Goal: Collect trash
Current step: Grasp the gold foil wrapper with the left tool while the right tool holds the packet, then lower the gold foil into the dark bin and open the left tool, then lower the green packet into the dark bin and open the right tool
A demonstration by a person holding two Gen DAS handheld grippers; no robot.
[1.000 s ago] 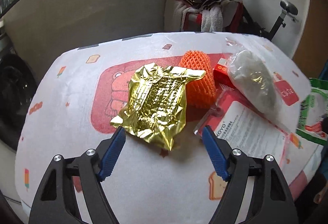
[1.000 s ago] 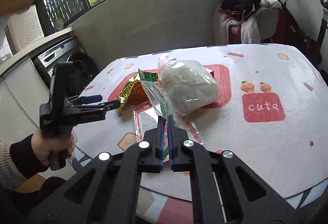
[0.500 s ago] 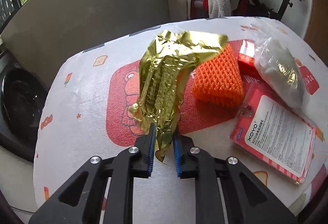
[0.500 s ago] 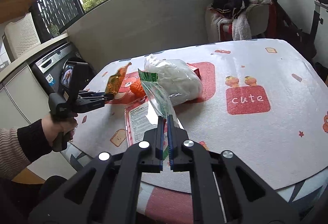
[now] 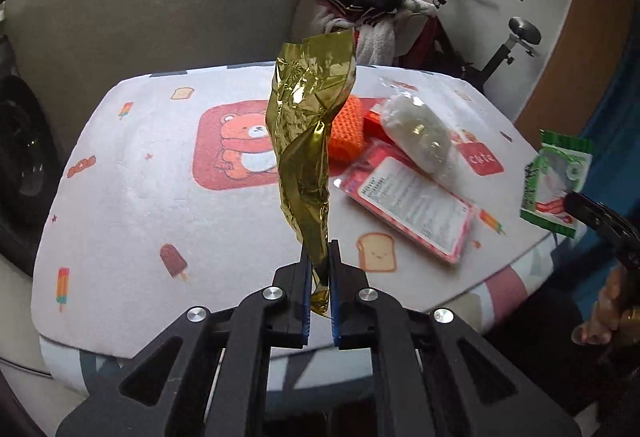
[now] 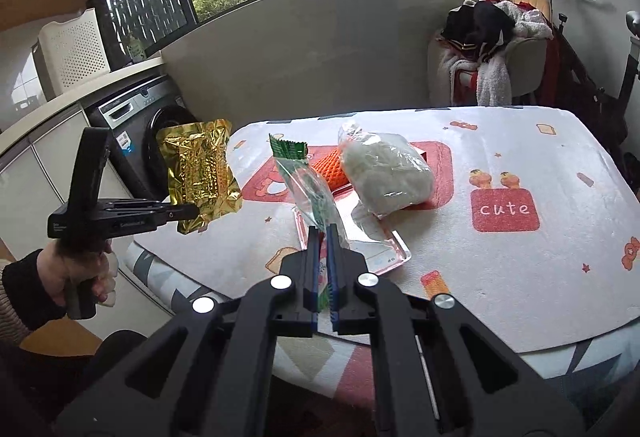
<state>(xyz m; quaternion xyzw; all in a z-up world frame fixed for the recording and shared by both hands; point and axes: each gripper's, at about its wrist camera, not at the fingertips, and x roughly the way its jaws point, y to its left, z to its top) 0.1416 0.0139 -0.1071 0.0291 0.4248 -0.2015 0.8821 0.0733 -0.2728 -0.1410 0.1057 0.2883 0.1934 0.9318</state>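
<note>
Trash is partly gathered: the left gripper (image 5: 319,269) pinches a gold foil wrapper (image 5: 310,141) above the tabletop (image 5: 132,197), the right gripper (image 6: 323,257) pinches a green-edged clear wrapper (image 6: 308,185). Orange foam net (image 5: 347,131), white-filled plastic bag (image 5: 416,135), red box (image 5: 374,125) and pink-rimmed packet (image 5: 412,205) remain mid-tabletop; no bin is visible.

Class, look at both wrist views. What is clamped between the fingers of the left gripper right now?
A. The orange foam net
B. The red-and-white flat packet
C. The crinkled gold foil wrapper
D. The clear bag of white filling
C. The left gripper is shut on the gold foil wrapper, which hangs clear above the table; the orange foam net, clear bag and flat packet lie on it.
</note>
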